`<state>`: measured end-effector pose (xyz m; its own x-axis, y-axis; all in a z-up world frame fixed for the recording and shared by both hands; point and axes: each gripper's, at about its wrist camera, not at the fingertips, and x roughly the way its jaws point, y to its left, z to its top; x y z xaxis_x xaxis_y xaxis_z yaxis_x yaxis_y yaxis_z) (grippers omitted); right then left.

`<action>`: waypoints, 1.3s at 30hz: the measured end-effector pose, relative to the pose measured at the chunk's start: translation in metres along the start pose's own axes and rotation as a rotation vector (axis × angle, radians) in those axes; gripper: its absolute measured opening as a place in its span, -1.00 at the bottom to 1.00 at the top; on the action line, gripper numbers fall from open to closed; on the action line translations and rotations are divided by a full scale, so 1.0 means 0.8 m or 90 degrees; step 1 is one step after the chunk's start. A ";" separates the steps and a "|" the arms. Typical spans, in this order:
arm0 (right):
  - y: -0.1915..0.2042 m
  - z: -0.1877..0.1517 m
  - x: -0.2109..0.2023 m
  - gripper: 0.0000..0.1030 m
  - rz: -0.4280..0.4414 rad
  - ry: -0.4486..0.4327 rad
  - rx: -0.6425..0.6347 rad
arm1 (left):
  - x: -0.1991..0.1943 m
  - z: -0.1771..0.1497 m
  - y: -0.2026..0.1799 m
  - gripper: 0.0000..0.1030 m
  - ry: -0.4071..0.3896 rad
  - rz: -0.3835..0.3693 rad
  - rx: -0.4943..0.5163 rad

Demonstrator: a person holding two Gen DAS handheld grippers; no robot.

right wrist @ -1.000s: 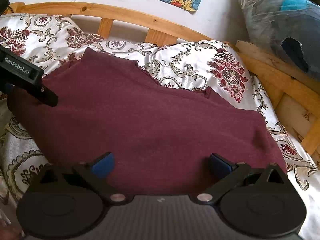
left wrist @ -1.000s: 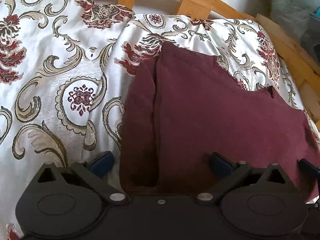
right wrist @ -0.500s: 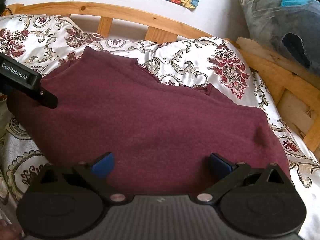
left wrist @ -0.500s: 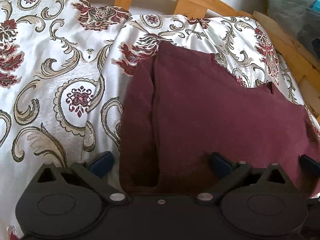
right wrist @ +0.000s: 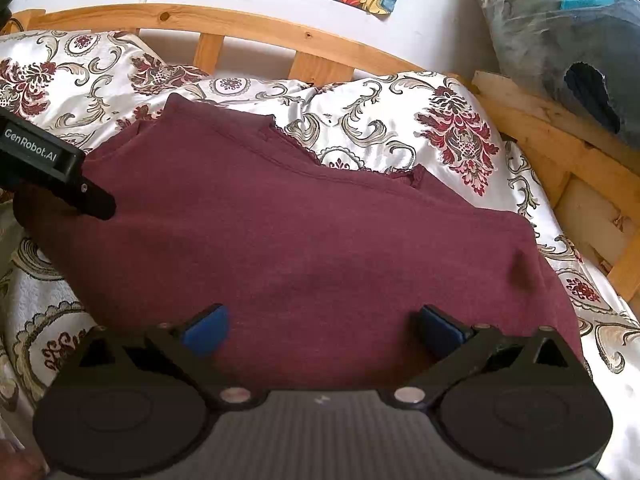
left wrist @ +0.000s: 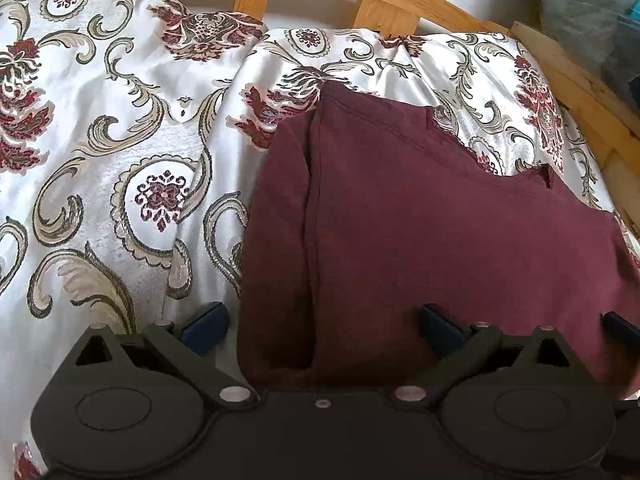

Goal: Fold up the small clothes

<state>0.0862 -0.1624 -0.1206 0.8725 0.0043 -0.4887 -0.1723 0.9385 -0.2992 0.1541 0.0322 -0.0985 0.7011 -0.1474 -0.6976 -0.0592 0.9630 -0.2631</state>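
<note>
A maroon top (left wrist: pixel 440 232) lies spread flat on a floral satin bedspread (left wrist: pixel 120 160), its left side folded over in a strip. My left gripper (left wrist: pixel 322 322) is open, its blue-padded fingers wide apart over the garment's near left edge. My right gripper (right wrist: pixel 322 326) is open too, low over the near edge of the same top (right wrist: pixel 300 240). The left gripper's body (right wrist: pixel 44 160) shows at the left of the right wrist view. Neither gripper holds cloth.
A wooden slatted bed rail (right wrist: pixel 248 28) runs along the far side. Wooden boards (right wrist: pixel 572 160) and a plastic-wrapped bundle (right wrist: pixel 568 40) stand at the right. The bedspread (right wrist: pixel 400 120) lies bare beyond the neckline.
Both grippers have drawn back and risen slightly, so the top sits a bit lower and farther in both views. The garment has not moved.
</note>
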 end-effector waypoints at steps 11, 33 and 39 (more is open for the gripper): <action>-0.002 0.000 0.001 1.00 0.006 0.005 0.007 | -0.011 -0.002 0.005 0.47 -0.012 0.000 -0.066; -0.057 0.019 -0.021 1.00 -0.007 -0.007 0.073 | -0.076 0.035 -0.099 -0.74 -0.131 0.042 0.100; -0.115 0.018 -0.023 1.00 -0.138 -0.042 0.072 | -0.100 0.041 -0.198 -0.74 -0.173 -0.070 0.312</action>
<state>0.0927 -0.2442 -0.0724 0.9123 -0.1815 -0.3672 0.0703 0.9525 -0.2962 0.1306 -0.1008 0.0209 0.8456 -0.2519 -0.4706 0.3159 0.9469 0.0607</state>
